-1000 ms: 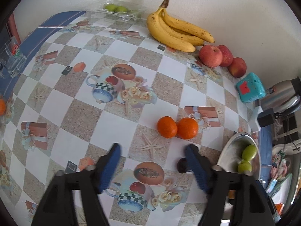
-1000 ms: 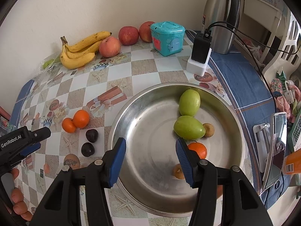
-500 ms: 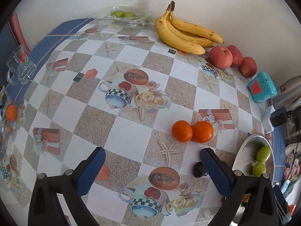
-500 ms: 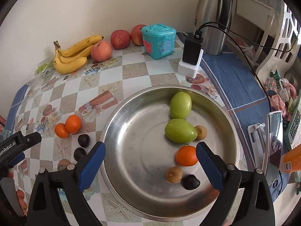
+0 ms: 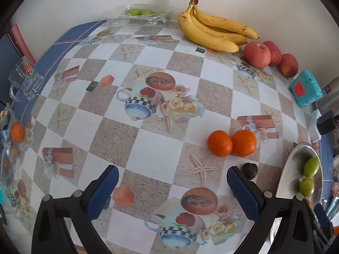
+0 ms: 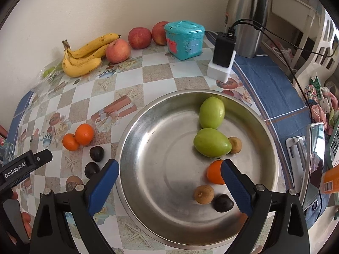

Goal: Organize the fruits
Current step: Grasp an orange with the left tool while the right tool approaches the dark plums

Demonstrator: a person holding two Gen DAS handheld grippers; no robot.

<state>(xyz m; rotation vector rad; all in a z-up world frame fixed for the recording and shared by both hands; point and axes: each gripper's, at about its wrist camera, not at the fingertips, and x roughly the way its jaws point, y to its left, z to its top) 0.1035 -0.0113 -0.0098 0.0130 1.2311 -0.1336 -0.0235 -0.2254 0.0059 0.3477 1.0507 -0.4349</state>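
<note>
My right gripper (image 6: 169, 178) hangs open over the steel bowl (image 6: 165, 148), with nothing between its blue fingers. In the bowl lie two green fruits (image 6: 211, 112), an orange (image 6: 213, 174), two small brown fruits (image 6: 203, 193) and a dark plum (image 6: 222, 202). Left of the bowl, two oranges (image 6: 84, 134) and two dark plums (image 6: 96, 153) sit on the tablecloth. My left gripper (image 5: 172, 182) is open wide above the cloth and holds nothing. The oranges (image 5: 219, 146) are ahead of it to the right, and one plum (image 5: 250, 170) lies by its right finger. Bananas (image 5: 211, 31) and apples (image 5: 257, 55) line the wall.
A teal box (image 6: 184, 39), a charger block (image 6: 222, 53) with cables and a steel thermos (image 6: 245, 14) stand behind the bowl. A glass mug (image 5: 25, 80) is at the table's left edge. A clear tray (image 5: 139, 13) with green fruit is at the back.
Both grippers' jaws have spread from partly closed to wide open. The dark plum in the bowl, unseen a second ago, now shows by the right finger. The left view shifted slightly.
</note>
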